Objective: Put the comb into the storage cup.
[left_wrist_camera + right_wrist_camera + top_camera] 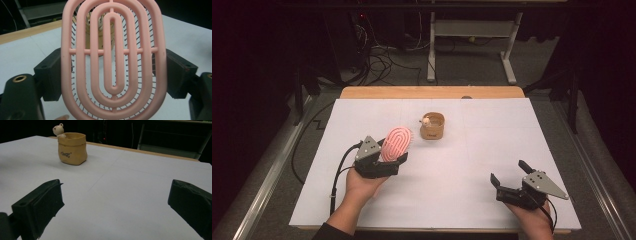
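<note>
A pale wooden table (pixel 362 93) carries a large white paper sheet (pixel 492 135). A small tan sack-shaped pot with a bear figure (pixel 432 126) stands on the sheet.

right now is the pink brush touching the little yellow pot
Apart. The high view shows the pink brush held up in the left gripper, with bare white table between its tip and the yellow pot.

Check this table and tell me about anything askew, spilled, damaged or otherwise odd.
Nothing stands out. The pink hairbrush is intact, clamped in the left gripper above the white table cover. The tan bear pot stands upright with nothing spilled. The right gripper is open and holds nothing.
</note>
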### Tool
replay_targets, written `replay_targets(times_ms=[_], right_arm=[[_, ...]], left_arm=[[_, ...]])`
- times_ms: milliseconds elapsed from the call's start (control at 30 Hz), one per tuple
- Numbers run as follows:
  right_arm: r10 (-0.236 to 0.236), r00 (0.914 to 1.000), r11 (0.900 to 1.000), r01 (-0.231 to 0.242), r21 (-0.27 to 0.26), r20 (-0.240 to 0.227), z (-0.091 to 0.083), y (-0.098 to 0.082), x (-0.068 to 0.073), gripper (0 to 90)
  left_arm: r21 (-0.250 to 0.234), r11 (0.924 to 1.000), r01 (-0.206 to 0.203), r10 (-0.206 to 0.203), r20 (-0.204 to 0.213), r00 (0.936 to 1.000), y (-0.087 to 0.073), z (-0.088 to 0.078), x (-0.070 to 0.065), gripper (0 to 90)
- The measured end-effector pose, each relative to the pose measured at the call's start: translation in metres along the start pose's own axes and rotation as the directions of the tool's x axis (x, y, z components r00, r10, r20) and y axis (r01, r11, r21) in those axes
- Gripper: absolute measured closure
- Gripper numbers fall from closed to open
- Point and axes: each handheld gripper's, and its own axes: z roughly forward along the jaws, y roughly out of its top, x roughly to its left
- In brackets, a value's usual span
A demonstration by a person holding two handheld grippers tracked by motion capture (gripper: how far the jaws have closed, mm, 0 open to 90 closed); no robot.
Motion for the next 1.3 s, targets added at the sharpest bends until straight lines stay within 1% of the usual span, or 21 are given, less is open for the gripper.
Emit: replay_targets(times_ms=[33, 67, 133, 167, 233, 300, 367, 433, 533, 633, 700, 833, 867, 933, 1067, 1133, 1200, 1300], right_arm=[[0.000, 1.0000, 1.000, 0.000, 0.000, 0.001, 0.000, 0.000, 0.000, 0.0], [-0.001, 1.0000, 1.000, 0.001, -0.001, 0.001, 0.000, 0.000, -0.001, 0.0], [0.005, 1.0000, 1.000, -0.005, -0.005, 0.008, -0.002, 0.001, -0.002, 0.0], [0.005, 1.0000, 1.000, -0.005, -0.007, 0.008, -0.002, 0.001, -0.003, 0.0], [0.010, 0.9999, 1.000, -0.009, -0.008, 0.012, -0.003, 0.002, -0.004, 0.0], [0.009, 0.9999, 1.000, -0.009, -0.007, 0.015, -0.003, 0.002, -0.004, 0.0], [0.007, 0.9999, 1.000, -0.007, -0.004, 0.014, -0.002, 0.002, -0.004, 0.0], [0.003, 0.9999, 1.000, -0.003, -0.002, 0.012, -0.002, 0.001, -0.003, 0.0], [0.000, 0.9999, 1.000, 0.000, -0.002, 0.010, -0.002, 0.001, -0.003, 0.0], [0.000, 0.9999, 1.000, 0.000, 0.001, 0.012, -0.002, 0.001, -0.003, 0.0], [0.004, 0.9998, 1.000, -0.004, 0.002, 0.018, -0.002, 0.001, -0.003, 0.0], [0.004, 0.9998, 1.000, -0.004, 0.005, 0.020, -0.001, 0.001, -0.003, 0.0], [0.003, 0.9998, 1.000, -0.003, 0.006, 0.022, 0.000, 0.001, -0.003, 0.0], [0.003, 0.9997, 1.000, -0.003, 0.010, 0.023, 0.001, 0.000, -0.003, 0.0], [-0.002, 0.9998, 1.000, 0.002, 0.016, 0.021, 0.004, 0.000, -0.001, 0.0], [-0.005, 0.9999, 1.000, 0.005, 0.020, 0.016, 0.005, 0.000, 0.001, 0.0], [-0.012, 0.9999, 1.000, 0.011, 0.027, 0.010, 0.007, 0.001, 0.003, 0.0], [-0.011, 0.9999, 1.000, 0.011, 0.029, 0.005, 0.009, 0.002, 0.006, 0.0]], left_arm=[[-0.004, 1.0000, -0.003, 0.003, 0.006, 1.0000, 0.000, 0.000, -0.001, 18.2], [-0.005, 1.0000, 0.005, -0.005, 0.015, 0.9999, 0.001, 0.001, -0.001, 18.2], [-0.017, 0.9998, 0.010, -0.009, 0.018, 0.9998, 0.002, 0.001, -0.003, 18.2], [-0.021, 0.9997, 0.015, -0.014, 0.030, 0.9995, 0.003, 0.001, -0.004, 18.2], [-0.028, 0.9996, 0.006, -0.005, 0.030, 0.9995, 0.004, 0.001, -0.006, 18.1], [-0.041, 0.9992, 0.006, -0.005, 0.039, 0.9992, 0.006, 0.002, -0.007, 18.1], [-0.048, 0.9988, 0.009, -0.006, 0.059, 0.9983, 0.009, 0.003, -0.009, 18.2], [-0.060, 0.9982, 0.000, 0.003, 0.064, 0.9979, 0.011, 0.005, -0.012, 18.2], [-0.080, 0.9968, -0.002, 0.008, 0.077, 0.9970, 0.013, 0.008, -0.015, 18.2], [-0.092, 0.9958, 0.004, 0.005, 0.094, 0.9955, 0.016, 0.014, -0.018, 18.2], [-0.096, 0.9954, -0.007, 0.016, 0.097, 0.9951, 0.017, 0.018, -0.020, 18.2], [-0.098, 0.9952, -0.004, 0.016, 0.121, 0.9925, 0.020, 0.026, -0.026, 18.2], [-0.099, 0.9951, 0.004, 0.008, 0.127, 0.9919, 0.021, 0.028, -0.027, 18.1], [-0.100, 0.9946, 0.029, -0.013, 0.155, 0.9879, 0.025, 0.032, -0.027, 18.1], [-0.112, 0.9933, 0.027, -0.008, 0.173, 0.9848, 0.032, 0.039, -0.033, 18.1], [-0.117, 0.9929, 0.021, 0.000, 0.178, 0.9840, 0.034, 0.041, -0.036, 18.1], [-0.119, 0.9927, 0.018, 0.002, 0.172, 0.9852, 0.033, 0.042, -0.039, 18.1], [-0.116, 0.9932, -0.001, 0.021, 0.168, 0.9855, 0.032, 0.041, -0.041, 18.1]])
